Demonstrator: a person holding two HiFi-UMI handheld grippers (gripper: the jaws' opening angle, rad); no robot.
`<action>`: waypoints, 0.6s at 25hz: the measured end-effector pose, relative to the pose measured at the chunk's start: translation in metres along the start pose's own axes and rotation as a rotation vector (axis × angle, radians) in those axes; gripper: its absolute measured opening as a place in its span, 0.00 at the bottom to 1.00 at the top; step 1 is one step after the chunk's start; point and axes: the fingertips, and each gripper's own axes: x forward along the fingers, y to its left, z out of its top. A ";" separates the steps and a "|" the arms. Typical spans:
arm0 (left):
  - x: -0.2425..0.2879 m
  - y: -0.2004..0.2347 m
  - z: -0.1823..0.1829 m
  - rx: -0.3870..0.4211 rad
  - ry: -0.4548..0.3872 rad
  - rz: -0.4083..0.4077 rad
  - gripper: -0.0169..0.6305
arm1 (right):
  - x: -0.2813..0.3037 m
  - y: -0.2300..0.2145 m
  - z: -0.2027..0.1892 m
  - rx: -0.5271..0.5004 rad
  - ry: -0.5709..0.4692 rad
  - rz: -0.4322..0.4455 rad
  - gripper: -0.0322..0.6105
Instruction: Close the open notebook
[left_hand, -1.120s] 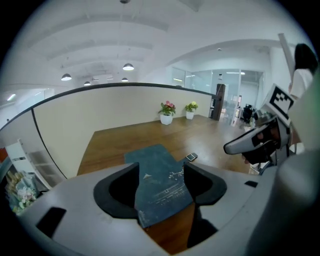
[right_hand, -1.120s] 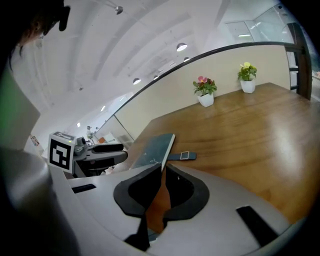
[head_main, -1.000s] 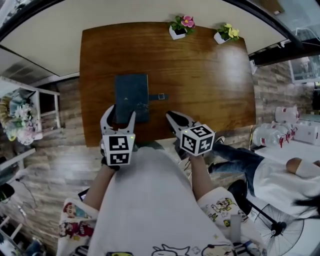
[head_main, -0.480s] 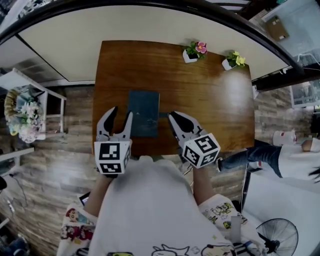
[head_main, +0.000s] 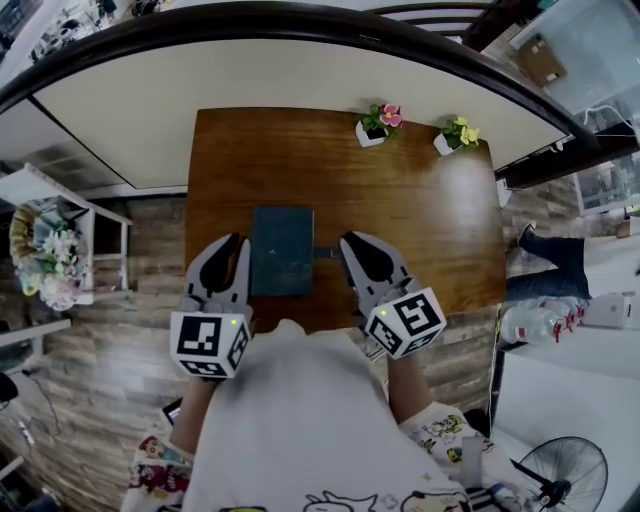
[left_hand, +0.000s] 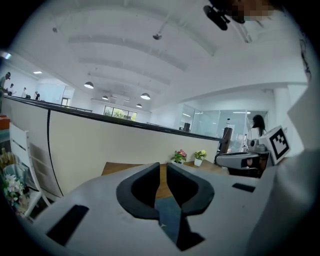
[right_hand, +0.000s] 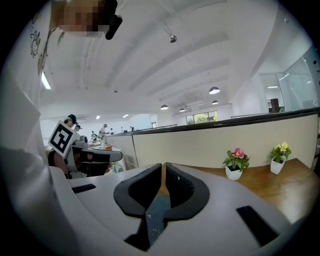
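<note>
The dark teal notebook (head_main: 282, 250) lies shut and flat on the wooden table (head_main: 400, 200), its strap (head_main: 325, 252) sticking out to the right. My left gripper (head_main: 236, 242) hovers at the notebook's near left corner; its jaws are closing to a thin slit with nothing between them. At the notebook's near right, beside the strap, hangs my right gripper (head_main: 347, 240), shut and empty. In the left gripper view the gripper (left_hand: 163, 165) points over the table, and the notebook (left_hand: 167, 215) shows below its jaws. The right gripper (right_hand: 163, 165) also looks over the notebook (right_hand: 155, 210).
Two small white pots with flowers (head_main: 375, 125) (head_main: 452, 136) stand at the table's far edge. A low cream wall runs behind the table. A white shelf with flowers (head_main: 45, 250) stands on the left, a fan (head_main: 560, 475) at the lower right.
Both grippers rose and drew back from the notebook toward the person's body. The left jaws went from wide apart to nearly together. The notebook has not moved.
</note>
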 end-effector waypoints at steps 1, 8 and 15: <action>-0.001 0.000 0.002 0.003 -0.004 -0.002 0.08 | -0.001 0.000 0.002 0.001 -0.010 -0.003 0.08; -0.011 0.006 0.004 0.001 -0.019 -0.012 0.04 | -0.009 0.004 0.011 -0.010 -0.053 -0.023 0.05; -0.020 0.012 -0.001 0.005 -0.006 -0.003 0.03 | -0.015 0.006 0.010 -0.033 -0.052 -0.049 0.05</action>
